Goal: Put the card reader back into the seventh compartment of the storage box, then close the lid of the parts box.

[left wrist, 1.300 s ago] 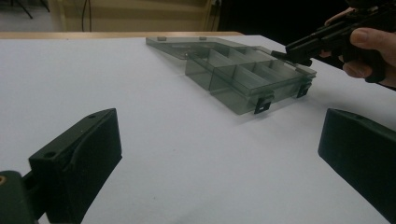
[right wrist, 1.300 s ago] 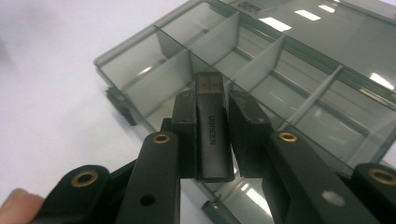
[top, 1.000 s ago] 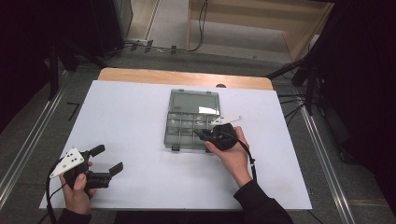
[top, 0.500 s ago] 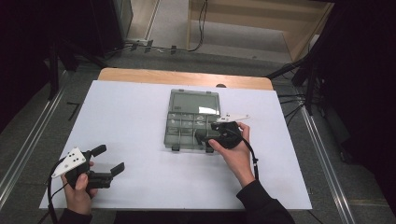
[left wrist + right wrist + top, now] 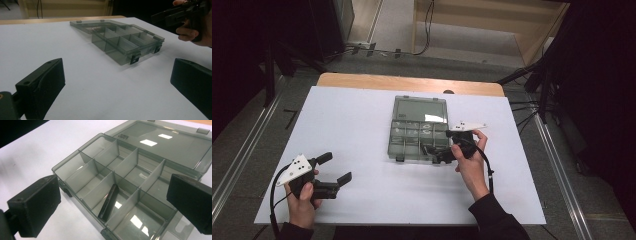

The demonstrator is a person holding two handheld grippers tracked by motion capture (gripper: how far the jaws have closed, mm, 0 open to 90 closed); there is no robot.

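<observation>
A smoky clear compartment box (image 5: 398, 134) lies at the table's middle, its lid flat open toward the back. My right gripper (image 5: 434, 154) hovers at the box's front right corner. Its jaws have just been opening, and in the right gripper view they stand wide apart (image 5: 115, 197) with nothing pressed between the pads. Below them a slim black strip (image 5: 108, 201) leans inside one front compartment of the box (image 5: 140, 152). My left gripper (image 5: 336, 167) rests open at the front left, well away from the box (image 5: 125, 42), with nothing between its jaws (image 5: 117, 77).
The white table sheet (image 5: 352, 120) spreads wide around the box. A wooden table edge (image 5: 377, 81) runs along the back. Dark stands and cables sit on the floor beyond. The right hand with its gripper (image 5: 185, 15) appears at the far right of the left gripper view.
The right gripper's jaws have spread apart over the box's front right corner. Both hands have stayed nearly in place.
</observation>
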